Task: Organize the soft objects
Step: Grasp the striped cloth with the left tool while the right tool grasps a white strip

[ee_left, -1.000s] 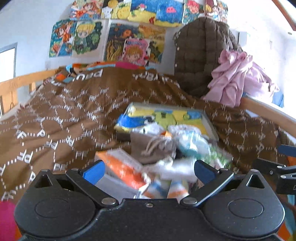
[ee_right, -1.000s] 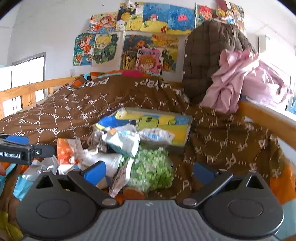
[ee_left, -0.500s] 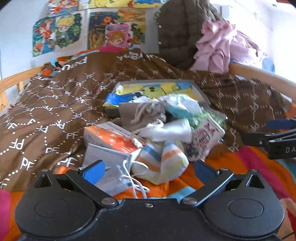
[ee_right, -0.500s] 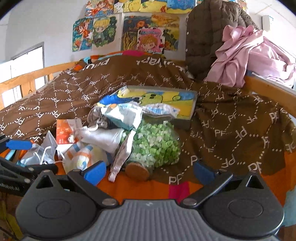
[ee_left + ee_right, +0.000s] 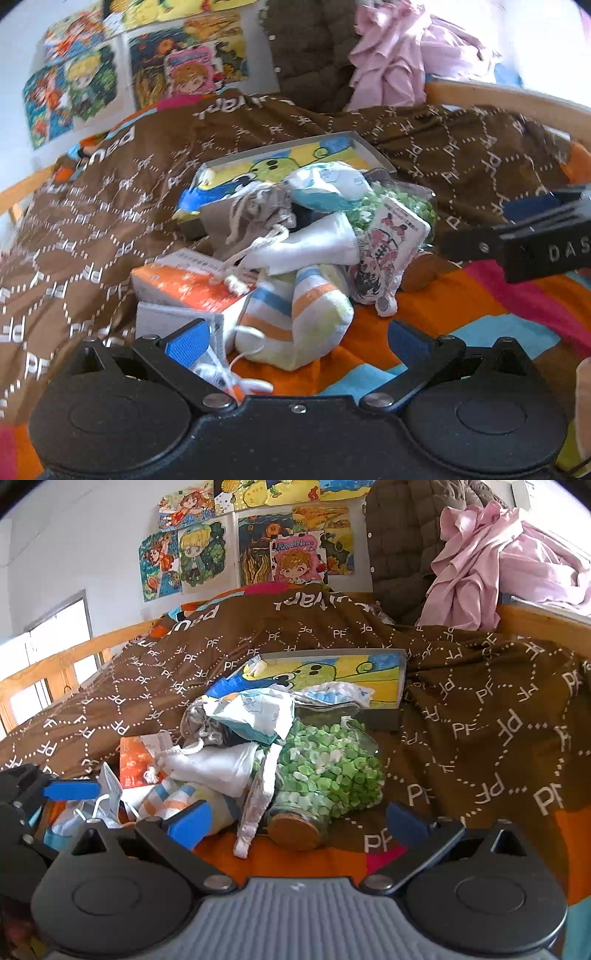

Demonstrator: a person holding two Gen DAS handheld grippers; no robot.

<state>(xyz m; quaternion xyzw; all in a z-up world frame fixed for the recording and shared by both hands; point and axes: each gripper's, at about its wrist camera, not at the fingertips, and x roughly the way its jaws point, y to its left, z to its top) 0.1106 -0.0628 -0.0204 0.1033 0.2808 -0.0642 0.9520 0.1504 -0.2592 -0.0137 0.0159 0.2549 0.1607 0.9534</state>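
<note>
Heap of soft goods at centre of both views, on a bed; brown quilt (image 5: 480,709) printed "PF" fills the middle and right, an orange, pink and blue sheet (image 5: 461,306) shows along the lower part of the left wrist view.

Sock (image 5: 295,317), striped blue and orange on pale yellow, lower centre of the left view, just ahead of the left gripper (image 5: 299,338); gripper wide apart, blue pads either side of the sock, nothing held.

White pouch (image 5: 314,243) with drawstring lies on the sock; grey pouch (image 5: 251,218) above it, towards centre left.

Orange box (image 5: 184,280) and white box (image 5: 173,321) at lower left of the heap, touching the sock.

Cartoon packet (image 5: 388,254), pink and white, leans at centre right against the heap.

Jar (image 5: 325,775) of green pieces, cork stopper towards the camera, lies on its side at centre of the right wrist view, ahead of the right gripper (image 5: 295,825); gripper wide apart, holding nothing.

Blue-white packet (image 5: 255,716) tops the heap; flat picture box (image 5: 332,672) behind it, upper centre.

Pink cloth (image 5: 498,572) and brown coat (image 5: 402,546) at upper right; drawings (image 5: 243,546) on the wall, upper centre; wooden rail (image 5: 55,664) at left.
</note>
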